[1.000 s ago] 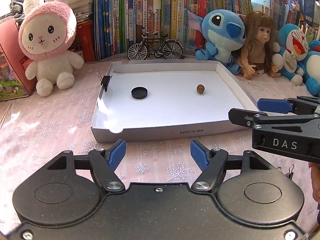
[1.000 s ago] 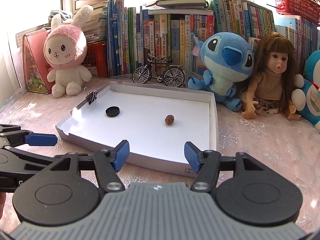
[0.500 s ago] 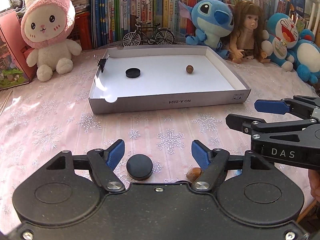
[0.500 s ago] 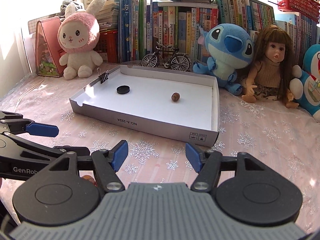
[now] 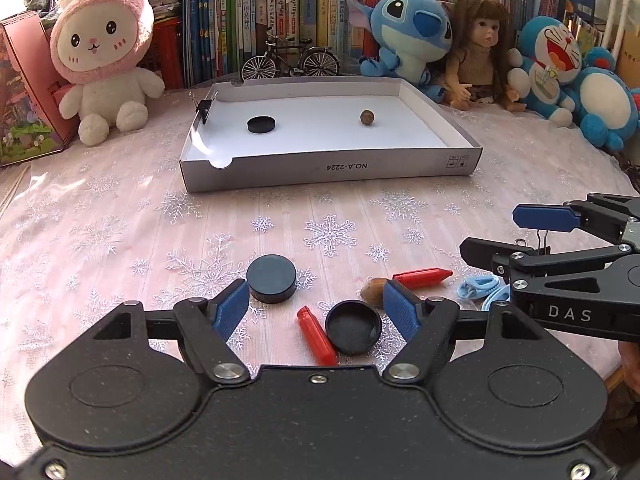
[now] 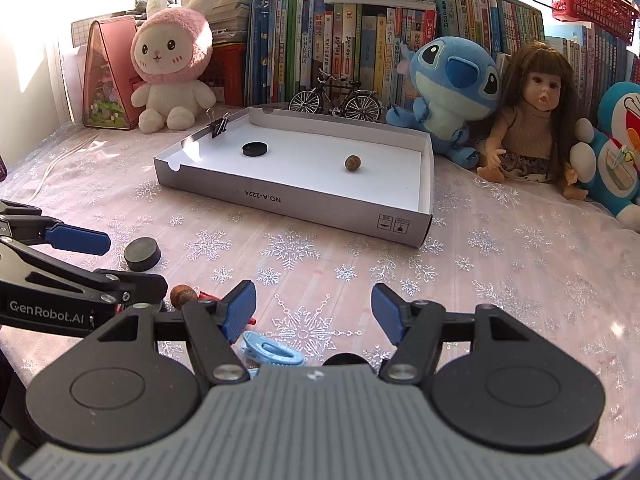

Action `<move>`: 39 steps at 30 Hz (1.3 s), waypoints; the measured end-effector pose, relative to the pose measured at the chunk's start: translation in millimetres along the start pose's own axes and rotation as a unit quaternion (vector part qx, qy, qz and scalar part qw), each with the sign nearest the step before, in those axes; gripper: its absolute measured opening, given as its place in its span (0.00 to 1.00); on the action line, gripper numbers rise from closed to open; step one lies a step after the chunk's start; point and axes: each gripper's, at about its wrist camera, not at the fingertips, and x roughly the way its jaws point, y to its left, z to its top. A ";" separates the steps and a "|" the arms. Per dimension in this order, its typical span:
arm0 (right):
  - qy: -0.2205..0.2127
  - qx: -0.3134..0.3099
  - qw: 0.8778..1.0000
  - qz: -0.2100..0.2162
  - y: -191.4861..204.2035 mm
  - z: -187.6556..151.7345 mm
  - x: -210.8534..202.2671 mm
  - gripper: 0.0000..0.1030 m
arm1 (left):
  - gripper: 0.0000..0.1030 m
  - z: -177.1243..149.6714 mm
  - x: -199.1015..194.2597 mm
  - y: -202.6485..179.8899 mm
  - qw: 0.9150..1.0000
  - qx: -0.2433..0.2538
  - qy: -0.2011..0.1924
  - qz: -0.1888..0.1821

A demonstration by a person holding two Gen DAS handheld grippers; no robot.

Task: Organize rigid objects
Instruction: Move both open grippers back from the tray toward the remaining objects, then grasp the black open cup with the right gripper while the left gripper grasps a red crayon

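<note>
Both grippers empty, fingers spread: left gripper (image 5: pixel 316 310), right gripper (image 6: pixel 314 306). Loose black cap (image 5: pixel 271 277) lies on the cloth well short of the white tray (image 5: pixel 328 170), just beyond the left fingertips. Likely light, rigid, slick; pinch across its rim.

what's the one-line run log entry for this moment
left hand-held gripper: open, empty | right hand-held gripper: open, empty | white tray: black cap, nut inside | tablecloth: black caps, red pieces, nut, blue clips loose
</note>
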 end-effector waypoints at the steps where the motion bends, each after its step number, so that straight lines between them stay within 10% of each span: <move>1: 0.001 -0.001 1.000 -0.001 0.0 -2.3 -1.4 0.74 | 0.70 -2.7 -2.2 -0.9 1.000 0.003 -0.001 -0.002; 27: 0.021 -0.002 1.000 0.011 6.3 -28.8 -10.9 0.73 | 0.35 -29.9 -5.2 -4.2 0.999 0.030 0.007 -0.021; 39: 0.028 -0.001 0.999 0.023 2.5 -37.8 -20.2 0.56 | 0.32 -30.6 -7.2 9.3 1.000 0.018 0.011 -0.009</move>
